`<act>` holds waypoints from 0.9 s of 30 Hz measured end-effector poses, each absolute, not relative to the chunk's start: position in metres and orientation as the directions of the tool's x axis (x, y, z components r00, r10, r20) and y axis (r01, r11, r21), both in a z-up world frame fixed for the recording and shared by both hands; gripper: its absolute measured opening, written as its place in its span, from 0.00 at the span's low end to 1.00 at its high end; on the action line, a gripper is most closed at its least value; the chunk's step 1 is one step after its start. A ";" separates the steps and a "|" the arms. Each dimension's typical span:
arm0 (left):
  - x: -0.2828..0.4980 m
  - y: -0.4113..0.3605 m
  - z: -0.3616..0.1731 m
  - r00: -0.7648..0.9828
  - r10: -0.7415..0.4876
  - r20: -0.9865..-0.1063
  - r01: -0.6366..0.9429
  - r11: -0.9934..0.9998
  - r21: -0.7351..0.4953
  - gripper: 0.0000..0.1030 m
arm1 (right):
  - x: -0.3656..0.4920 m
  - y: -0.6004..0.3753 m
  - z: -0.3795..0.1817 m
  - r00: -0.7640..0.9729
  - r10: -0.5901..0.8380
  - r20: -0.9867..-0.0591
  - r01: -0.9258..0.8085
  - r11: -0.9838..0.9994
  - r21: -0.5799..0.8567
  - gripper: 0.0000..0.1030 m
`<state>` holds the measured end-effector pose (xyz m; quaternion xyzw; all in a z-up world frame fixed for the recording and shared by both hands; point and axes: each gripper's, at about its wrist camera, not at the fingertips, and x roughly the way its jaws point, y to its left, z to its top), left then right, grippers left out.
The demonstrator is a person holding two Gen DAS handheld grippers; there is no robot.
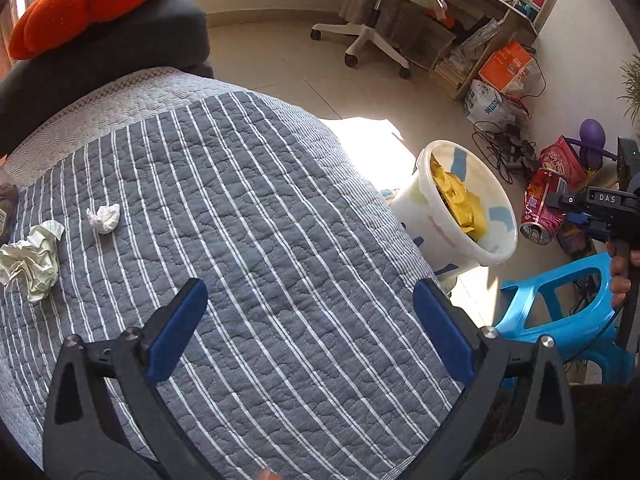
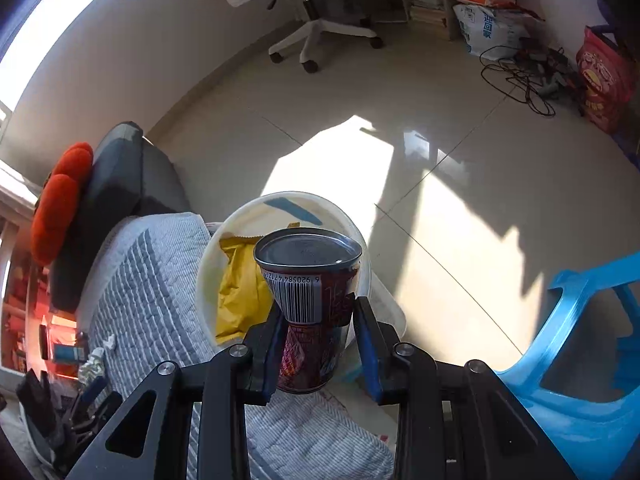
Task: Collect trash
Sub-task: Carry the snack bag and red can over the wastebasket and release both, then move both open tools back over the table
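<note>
Holding a red drink can (image 2: pixel 310 312) over the white bucket (image 2: pixel 240 220), the right gripper (image 2: pixel 316 340) has its jaws clamped on the can's sides, bottom end pointing away from the camera and barcode showing. The left wrist view shows the same can (image 1: pixel 542 210) in the air beside the bucket (image 1: pixel 496 256), near its rim. The bucket sits on the floor next to the bed and already holds yellow wrappers (image 1: pixel 460 200). The left gripper (image 1: pixel 310 312) hangs above the striped quilt (image 1: pixel 260 208), jaws wide apart, nothing between them. Trash left on the quilt: a small white tissue wad (image 1: pixel 104 218) and a bigger crumpled paper (image 1: pixel 32 260), near each other, well away from the bucket. Judgement: the can looks empty and light, thin-walled, smooth, so it may dent or slip if squeezed hard; the mid-body grip across its width seems right, and release should happen with the can over the bucket mouth, not the rim. The tissue and paper should be very light, soft and squashable, with no firm edge; best to close on the bulk of each wad from above, pinching high enough not to catch the quilt fabric. A loose corner may tear or drop out.
</note>
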<state>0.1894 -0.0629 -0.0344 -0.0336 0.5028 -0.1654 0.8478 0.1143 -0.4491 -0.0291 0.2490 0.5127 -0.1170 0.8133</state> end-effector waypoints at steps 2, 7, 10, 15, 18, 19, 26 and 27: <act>0.184 -0.055 -0.033 0.444 -0.308 -0.842 0.240 0.946 -0.219 0.99 | 0.120 -0.444 -0.032 0.442 0.064 -0.895 0.445 0.850 0.281 0.33; 0.178 -0.036 -0.027 0.456 -0.297 -0.839 0.217 0.951 -0.219 0.99 | 0.133 -0.432 -0.041 0.416 0.054 -0.908 0.447 0.857 0.256 0.33; 0.174 -0.021 -0.025 0.468 -0.297 -0.832 0.200 0.953 -0.228 0.99 | 0.138 -0.428 -0.046 0.395 0.035 -0.918 0.452 0.863 0.227 0.33; 0.169 -0.002 -0.023 0.478 -0.284 -0.831 0.174 0.958 -0.227 0.99 | 0.139 -0.427 -0.048 0.379 0.030 -0.925 0.457 0.863 0.215 0.51; 0.166 0.007 -0.021 0.485 -0.275 -0.830 0.159 0.961 -0.226 0.99 | 0.134 -0.427 -0.041 0.391 0.010 -0.920 0.462 0.863 0.206 0.63; 0.165 0.011 -0.020 0.487 -0.274 -0.829 0.154 0.962 -0.227 0.99 | 0.133 -0.426 -0.038 0.395 0.009 -0.919 0.458 0.865 0.205 0.64; 0.157 0.026 -0.012 0.499 -0.259 -0.827 0.130 0.966 -0.224 0.99 | 0.123 -0.411 -0.028 0.392 0.009 -0.920 0.431 0.882 0.192 0.73; 0.156 0.027 -0.011 0.502 -0.256 -0.826 0.128 0.967 -0.222 0.99 | 0.122 -0.407 -0.026 0.393 0.011 -0.920 0.424 0.885 0.192 0.74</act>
